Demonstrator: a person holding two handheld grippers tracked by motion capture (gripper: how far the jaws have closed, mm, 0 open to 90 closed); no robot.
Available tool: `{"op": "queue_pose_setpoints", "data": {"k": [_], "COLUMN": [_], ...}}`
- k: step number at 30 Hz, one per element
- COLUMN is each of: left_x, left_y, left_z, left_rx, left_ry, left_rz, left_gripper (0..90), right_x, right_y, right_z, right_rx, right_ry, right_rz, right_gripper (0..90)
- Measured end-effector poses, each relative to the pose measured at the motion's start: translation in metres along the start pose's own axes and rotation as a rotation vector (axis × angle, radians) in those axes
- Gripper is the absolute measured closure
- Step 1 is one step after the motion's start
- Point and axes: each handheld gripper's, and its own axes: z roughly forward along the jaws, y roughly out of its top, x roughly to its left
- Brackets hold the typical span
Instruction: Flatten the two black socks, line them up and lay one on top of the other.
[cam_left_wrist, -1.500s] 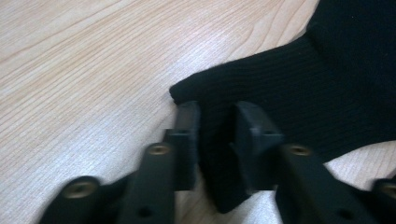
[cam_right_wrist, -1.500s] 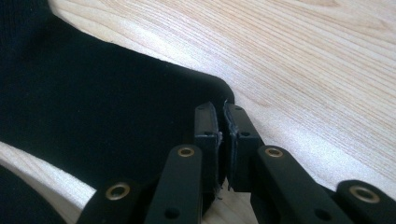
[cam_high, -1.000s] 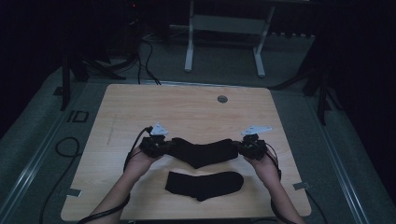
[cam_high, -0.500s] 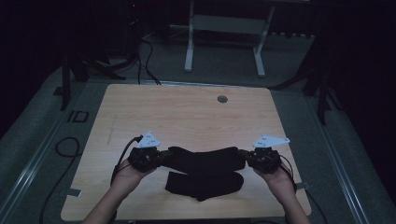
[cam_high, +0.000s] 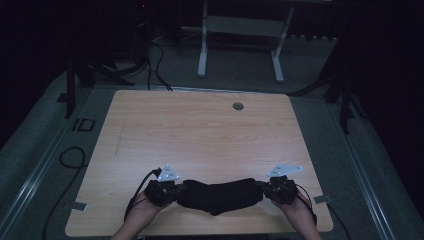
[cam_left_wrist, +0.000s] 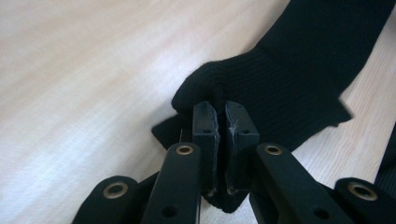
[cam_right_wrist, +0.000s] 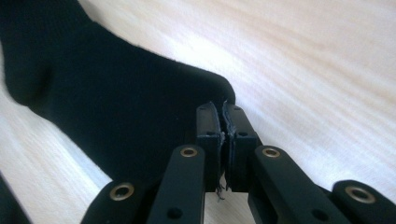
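A black sock (cam_high: 220, 195) stretches between my two grippers near the table's front edge. My left gripper (cam_high: 180, 192) is shut on its left end, where the ribbed knit is pinched between the pads (cam_left_wrist: 222, 109). On the right, my right gripper (cam_high: 264, 189) is shut on the other end, with the fabric edge caught in the jaws (cam_right_wrist: 220, 109). The sock (cam_left_wrist: 299, 70) hangs low over the wood and covers a second black sock, so the two read as one dark shape. In the right gripper view the sock (cam_right_wrist: 107, 102) spreads to the left of the jaws.
The light wooden table (cam_high: 200, 135) stretches away beyond the grippers, with a round grommet (cam_high: 238, 106) near its far edge. The front edge lies just under the person's hands. A white desk frame (cam_high: 202, 45) and cables (cam_high: 70, 160) are on the floor around the table.
Both grippers came toward the near edge and lower, carrying the stretched sock. It now lies over the second sock that was showing in front of it.
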Motion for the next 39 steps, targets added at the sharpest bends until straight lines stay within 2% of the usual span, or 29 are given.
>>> {"op": "queue_pose_setpoints", "data": {"k": [5, 8, 11, 12, 13, 15, 18, 21, 22, 24, 26, 28, 30, 33, 36, 39], "left_x": [-0.001, -0.001, -0.002, -0.001, -0.001, 0.0, 0.002, 0.002, 0.002, -0.002, -0.008, -0.012, -0.013, -0.011, -0.006, -0.002], "left_y": [-0.006, -0.009, -0.011, -0.011, -0.011, -0.009, -0.008, -0.006, -0.005, -0.004, -0.004, -0.005, -0.007, -0.011, -0.012, -0.013], "left_z": [0.013, 0.016, 0.018, 0.017, 0.015, 0.009, 0.0, -0.007, -0.008, -0.007, -0.002, 0.006, 0.014, 0.02, 0.019, 0.02], "left_rx": [0.037, 0.043, 0.06, 0.06, 0.062, 0.054, 0.027, -0.009, -0.029, -0.046, -0.042, -0.02, 0.008, 0.035, 0.034, 0.025], "left_ry": [0.021, 0.022, 0.014, 0.01, 0.013, 0.034, 0.055, 0.09, 0.08, 0.065, 0.049, 0.048, 0.039, 0.052, 0.053, 0.047], "left_rz": [0.031, 0.032, 0.037, 0.034, 0.031, 0.037, 0.028, 0.034, 0.037, 0.052, 0.069, 0.083, 0.082, 0.087, 0.078, 0.08], "left_gripper": [84.6, 84.0, 79.5, 74.8, 69.8, 62.6, 56.2, 54.3, 54.3, 57.1, 66.4, 75.9, 83.0, 85.5, 87.5, 87.6], "right_x": [-0.007, -0.01, -0.011, -0.012, -0.012, -0.012, -0.01, -0.007, -0.006, -0.001, 0.005, 0.011, 0.016, 0.016, 0.014, 0.01], "right_y": [-0.008, -0.011, -0.014, -0.013, -0.013, -0.012, -0.007, -0.004, -0.002, 0.0, 0.001, 0.0, -0.002, -0.005, -0.01, -0.012], "right_z": [0.015, 0.021, 0.026, 0.025, 0.025, 0.021, 0.011, 0.003, 0.001, -0.001, 0.001, 0.007, 0.015, 0.025, 0.032, 0.034], "right_rx": [0.029, 0.042, 0.052, 0.051, 0.053, 0.055, 0.02, -0.029, -0.033, -0.048, -0.044, -0.027, -0.001, 0.029, 0.063, 0.063], "right_ry": [-0.013, -0.017, -0.013, -0.008, -0.003, 0.002, 0.005, 0.019, 0.013, 0.016, 0.011, 0.022, 0.022, 0.022, 0.01, 0.019], "right_rz": [0.026, 0.034, 0.039, 0.042, 0.044, 0.044, 0.037, 0.008, 0.003, -0.017, -0.037, -0.054, -0.071, -0.073, -0.074, -0.056], "right_gripper": [85.8, 85.6, 85.1, 84.0, 81.9, 71.8, 56.3, 55.2, 56.9, 70.1, 81.0, 85.7, 86.7, 86.6, 87.5, 89.0]}}
